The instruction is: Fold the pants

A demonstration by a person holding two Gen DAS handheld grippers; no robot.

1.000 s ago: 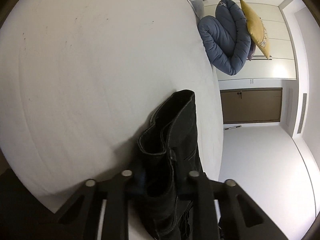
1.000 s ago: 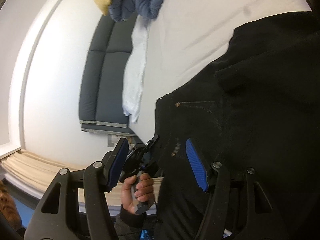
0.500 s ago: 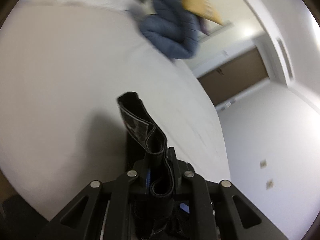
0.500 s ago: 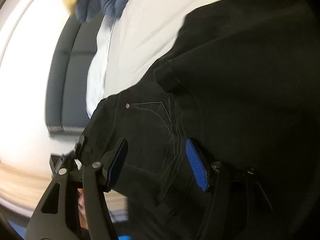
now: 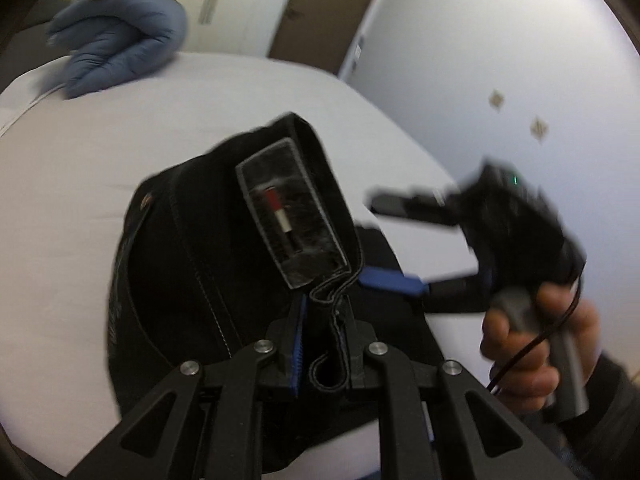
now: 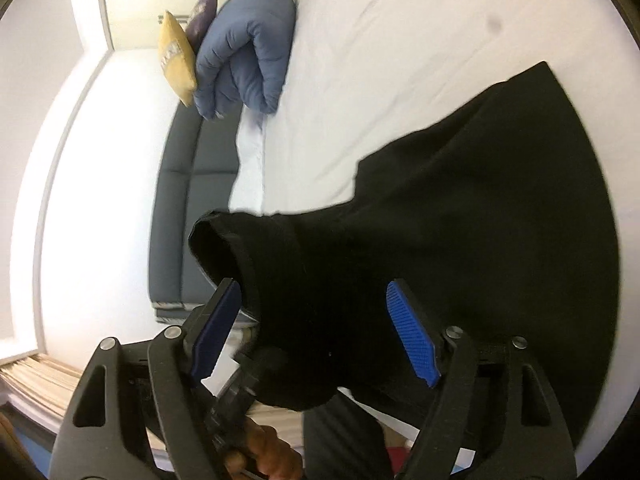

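Black pants (image 5: 192, 280) lie bunched on a white bed (image 5: 80, 184). My left gripper (image 5: 324, 340) is shut on the waistband, whose inner label (image 5: 288, 216) faces the camera, and holds it lifted. My right gripper (image 6: 312, 332) is open, its blue pads (image 6: 412, 340) on either side of the black cloth (image 6: 460, 232) without pinching it. In the left wrist view the right gripper (image 5: 404, 248) sits to the right of the waistband, open, held by a hand (image 5: 532, 344).
A rolled blue duvet (image 6: 248, 52), a yellow cushion (image 6: 174, 58) and a purple one lie at the bed's head. A grey sofa (image 6: 176, 216) stands beside the bed. A brown door (image 5: 328, 8) and white wall are beyond the bed's edge.
My left gripper has swung round with the waistband, turning the label into view. My right gripper stays open and now shows in the left wrist view.
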